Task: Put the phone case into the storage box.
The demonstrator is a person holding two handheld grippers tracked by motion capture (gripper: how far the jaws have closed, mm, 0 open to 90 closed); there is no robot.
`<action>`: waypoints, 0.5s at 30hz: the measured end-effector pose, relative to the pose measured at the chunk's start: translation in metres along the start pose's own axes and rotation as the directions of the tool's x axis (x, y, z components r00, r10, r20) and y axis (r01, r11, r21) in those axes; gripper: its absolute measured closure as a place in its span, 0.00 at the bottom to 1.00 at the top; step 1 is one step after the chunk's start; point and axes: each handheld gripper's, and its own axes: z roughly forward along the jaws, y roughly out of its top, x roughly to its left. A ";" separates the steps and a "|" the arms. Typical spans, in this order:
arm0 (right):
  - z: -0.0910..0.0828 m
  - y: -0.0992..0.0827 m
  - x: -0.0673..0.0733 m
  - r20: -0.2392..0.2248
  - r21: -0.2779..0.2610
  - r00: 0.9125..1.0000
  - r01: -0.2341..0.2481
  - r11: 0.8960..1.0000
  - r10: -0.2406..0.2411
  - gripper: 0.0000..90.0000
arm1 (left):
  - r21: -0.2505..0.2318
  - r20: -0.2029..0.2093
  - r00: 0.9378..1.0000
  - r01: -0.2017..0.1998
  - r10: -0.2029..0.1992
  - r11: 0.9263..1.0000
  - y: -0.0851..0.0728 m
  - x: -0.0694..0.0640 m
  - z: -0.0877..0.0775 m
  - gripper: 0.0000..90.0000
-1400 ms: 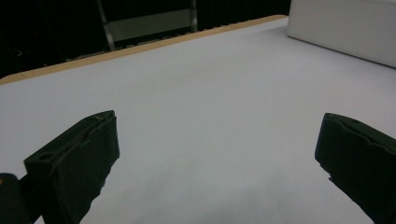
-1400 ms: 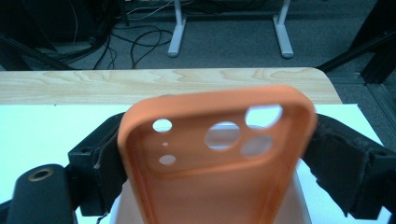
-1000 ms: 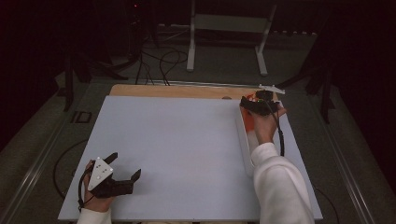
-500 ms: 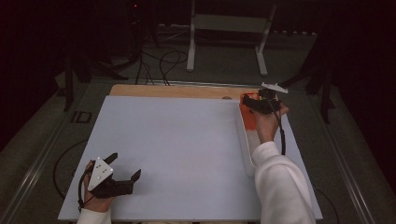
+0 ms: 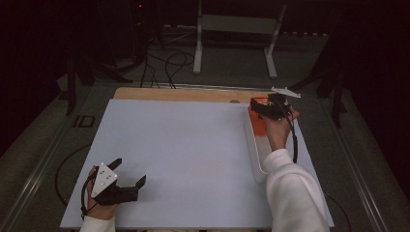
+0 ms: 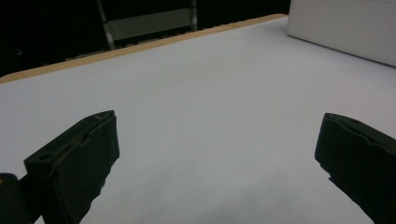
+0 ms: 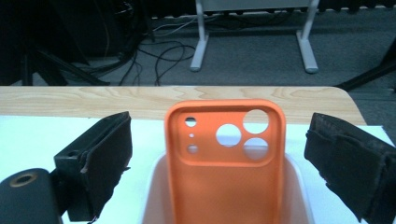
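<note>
An orange phone case (image 7: 224, 163) with round camera holes leans upright in the far end of a long white tray (image 7: 154, 186). My right gripper (image 7: 219, 126) is open, one jaw on each side of the case and not touching it. From the high view the right gripper (image 5: 257, 106) hovers over the orange case (image 5: 259, 128) at the tray's (image 5: 252, 150) far end. My left gripper (image 5: 129, 172) is held open low over the white tabletop near the front left corner. Nothing lies between the jaws of the left gripper (image 6: 217, 126).
A white sheet (image 5: 183, 145) covers the table, with a bare wooden strip (image 5: 183, 94) along the far edge. The tray's white side wall (image 6: 341, 28) rises far off to the right. Metal stand legs (image 5: 232, 43) and cables (image 5: 164, 63) lie on the floor beyond.
The right gripper has drifted slightly farther and to the right above the orange case. The left gripper has stayed where it was.
</note>
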 end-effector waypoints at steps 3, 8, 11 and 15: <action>-0.003 -0.002 0.002 -0.022 0.000 1.000 0.001 1.000 -0.001 0.09 | 0.000 0.000 1.000 0.001 -0.001 1.000 0.000 0.000 0.000 0.01; -0.008 -0.007 0.007 -0.060 0.000 0.997 0.038 0.999 -0.037 0.09 | 0.000 0.001 1.000 0.000 0.000 1.000 0.000 0.000 0.000 0.01; -0.013 -0.008 0.009 -0.086 0.000 0.995 0.046 0.999 -0.046 0.09 | 0.000 0.002 1.000 0.001 -0.001 1.000 0.000 -0.001 0.001 0.01; -0.019 -0.010 0.013 -0.115 0.001 0.992 0.060 0.998 -0.059 0.09 | 0.000 0.005 1.000 -0.001 0.001 1.000 0.001 -0.001 0.001 0.01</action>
